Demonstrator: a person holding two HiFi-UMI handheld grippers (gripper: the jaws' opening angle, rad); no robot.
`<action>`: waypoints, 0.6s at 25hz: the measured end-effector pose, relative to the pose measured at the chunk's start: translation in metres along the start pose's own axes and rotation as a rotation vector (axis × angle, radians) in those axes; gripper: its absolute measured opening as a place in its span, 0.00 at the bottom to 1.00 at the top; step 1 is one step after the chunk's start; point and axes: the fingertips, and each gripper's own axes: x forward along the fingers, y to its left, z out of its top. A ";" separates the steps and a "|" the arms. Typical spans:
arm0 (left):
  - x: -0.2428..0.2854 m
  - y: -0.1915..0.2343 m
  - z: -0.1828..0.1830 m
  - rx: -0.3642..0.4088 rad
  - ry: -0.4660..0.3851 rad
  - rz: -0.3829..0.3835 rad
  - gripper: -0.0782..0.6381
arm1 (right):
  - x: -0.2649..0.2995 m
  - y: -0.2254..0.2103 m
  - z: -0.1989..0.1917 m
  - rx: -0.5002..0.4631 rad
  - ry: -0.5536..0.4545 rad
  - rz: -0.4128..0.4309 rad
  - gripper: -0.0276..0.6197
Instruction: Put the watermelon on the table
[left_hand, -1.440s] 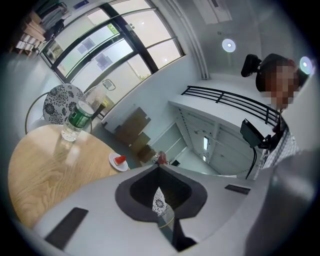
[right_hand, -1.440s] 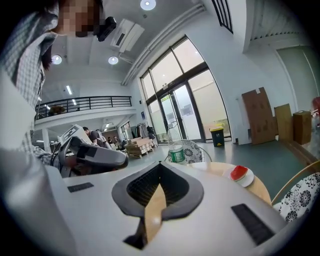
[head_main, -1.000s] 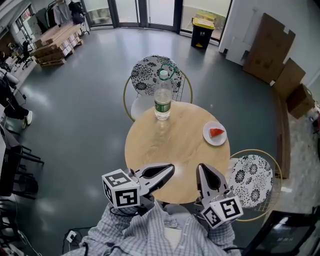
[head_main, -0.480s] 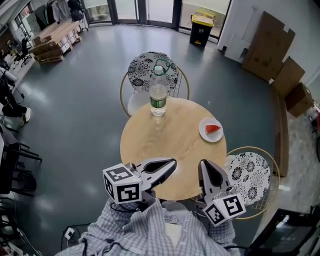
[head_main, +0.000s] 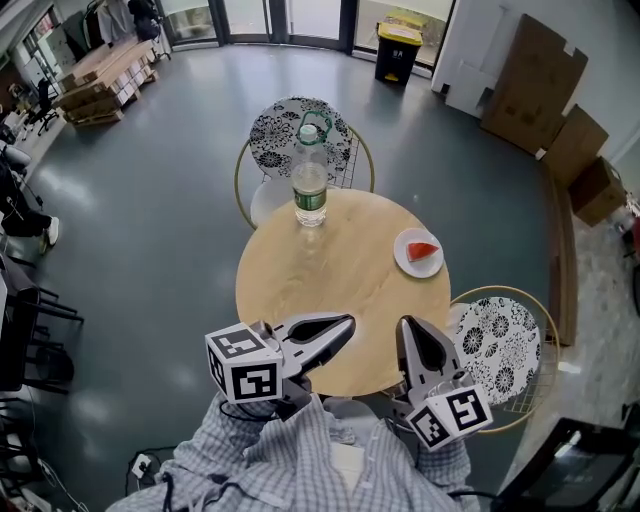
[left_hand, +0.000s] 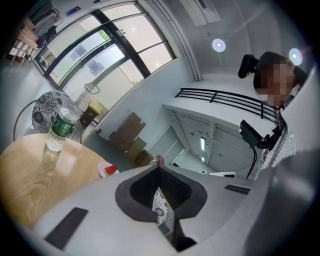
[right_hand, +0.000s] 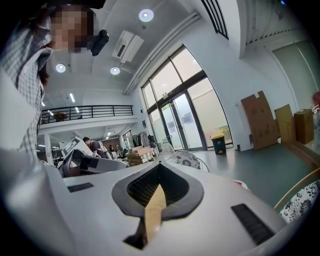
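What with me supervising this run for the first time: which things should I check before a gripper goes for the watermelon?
1. Watermelon located: ok, one slice lies on the white plate, right side of the table.
2. Left gripper ready to grasp: not ok, jaws shut, nothing between them.
3. Right gripper ready to grasp: not ok, jaws shut, nothing between them.
4. Way to the plate: ok, bare wood between; the bottle stands apart at the far edge.
5. Spot to set the slice down: ok, bare tabletop beside the plate.
6. Slice loose on the plate: cannot tell.
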 end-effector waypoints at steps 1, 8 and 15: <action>0.001 -0.001 -0.001 -0.006 0.000 -0.005 0.12 | -0.001 0.000 0.000 -0.003 0.004 -0.001 0.05; 0.002 -0.001 -0.004 -0.021 -0.001 -0.018 0.12 | 0.000 0.000 -0.006 -0.017 0.025 -0.005 0.05; 0.001 0.001 -0.005 -0.033 -0.016 -0.020 0.12 | 0.000 0.001 -0.010 -0.011 0.027 0.004 0.05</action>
